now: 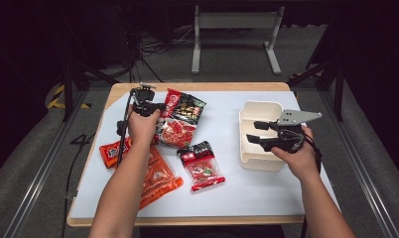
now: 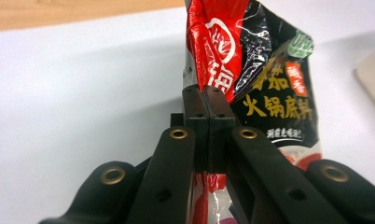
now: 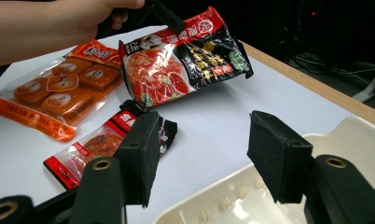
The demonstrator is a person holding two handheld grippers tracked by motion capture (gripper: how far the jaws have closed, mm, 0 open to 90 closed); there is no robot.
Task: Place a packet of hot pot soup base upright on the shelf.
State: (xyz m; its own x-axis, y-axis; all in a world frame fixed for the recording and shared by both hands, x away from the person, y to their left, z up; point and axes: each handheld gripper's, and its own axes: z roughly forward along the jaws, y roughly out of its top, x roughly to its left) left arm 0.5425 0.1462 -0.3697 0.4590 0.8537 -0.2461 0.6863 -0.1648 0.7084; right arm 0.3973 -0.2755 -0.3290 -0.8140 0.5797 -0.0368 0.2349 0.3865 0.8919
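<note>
White sheeting covers the wooden desk (image 1: pixel 247 198), with dark floor and a grey metal frame beyond its far edge. At far left, the left gripper (image 1: pixel 155 107) has its fingers (image 2: pixel 195 112) pressed together on the top edge of the red-and-black hotpot base packet (image 1: pixel 181 119), which hangs tilted from the grip, its lower end close to the sheet; in the left gripper view the packet's crinkled edge runs straight between the closed pads. Just left and nearer lie an orange packet of round cakes (image 1: pixel 155 178) and, at the near middle, a small red-and-black packet (image 1: pixel 202 166), both flat on the sheet. At right, the right gripper (image 1: pixel 254 132) hovers over the cream plastic bin (image 1: pixel 259 111), which stands well apart from the packets. Its fingers (image 3: pixel 139 154) stand moderately apart with nothing between them, above the bin's near rim in the right gripper view.
</note>
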